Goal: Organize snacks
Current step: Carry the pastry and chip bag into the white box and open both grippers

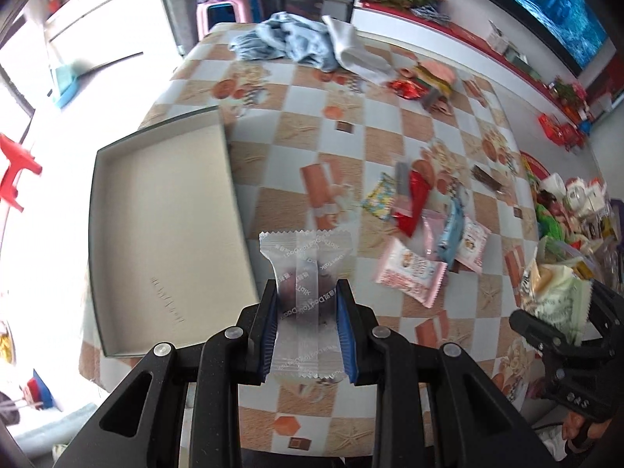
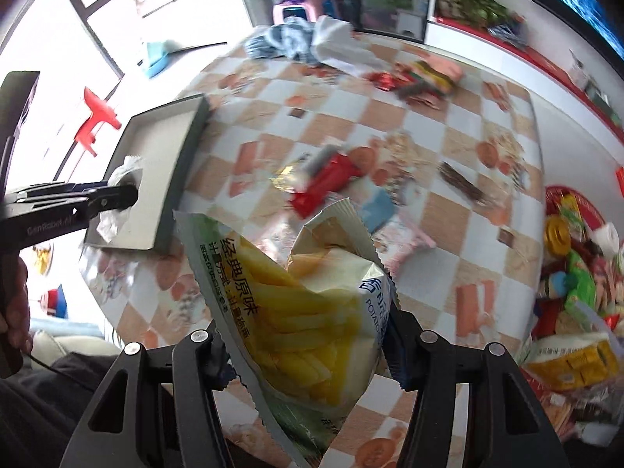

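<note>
Left claw [image 1: 307, 300] is pinching a frosted, crinkle-edged plastic snack packet [image 1: 306, 257] above the surface's checkered glossy cloth [image 1: 351, 144], near the shallow grey cardboard box lid [image 1: 156, 210] at its left edge. Right claw [image 2: 308, 335] is clamped on a puffy, serrated-edge fries bag [image 2: 300, 304].

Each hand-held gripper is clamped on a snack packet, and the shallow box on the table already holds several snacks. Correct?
Not quite. The left wrist view shows the shallow box empty. Left hand-held gripper grips a clear packet; right hand-held gripper grips a fries packet.
</note>
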{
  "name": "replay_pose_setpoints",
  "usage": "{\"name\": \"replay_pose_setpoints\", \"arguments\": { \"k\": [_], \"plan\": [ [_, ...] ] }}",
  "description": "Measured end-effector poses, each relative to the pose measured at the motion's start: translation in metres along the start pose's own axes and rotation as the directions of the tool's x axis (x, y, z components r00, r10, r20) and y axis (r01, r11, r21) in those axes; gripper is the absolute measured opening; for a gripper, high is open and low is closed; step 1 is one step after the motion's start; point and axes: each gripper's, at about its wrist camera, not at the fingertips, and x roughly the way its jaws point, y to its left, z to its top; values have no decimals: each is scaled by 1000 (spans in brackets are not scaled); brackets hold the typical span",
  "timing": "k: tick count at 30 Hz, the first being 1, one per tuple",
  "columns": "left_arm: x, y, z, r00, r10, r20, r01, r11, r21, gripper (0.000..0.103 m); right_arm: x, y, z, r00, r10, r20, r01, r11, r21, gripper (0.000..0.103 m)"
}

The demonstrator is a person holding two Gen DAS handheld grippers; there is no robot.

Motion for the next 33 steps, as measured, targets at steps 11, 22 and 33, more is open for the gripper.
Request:
{"name": "replay_pose_setpoints", "arguments": {
  "k": [11,22,33],
  "plan": [
    [-1,87,16,999,46,7,-46,998,-35,31,14,93,33,999,9,-33,-14,986,-167,60],
    [41,185,19,992,92,-82,-96,994,-56,31,83,213,86,987,102,-127,-135,948,-288,60],
    [86,197,21,980,107,-165,-95,992,78,31,172,240,62,950,83,-300,-132,980,-150,60]
  ]
}}
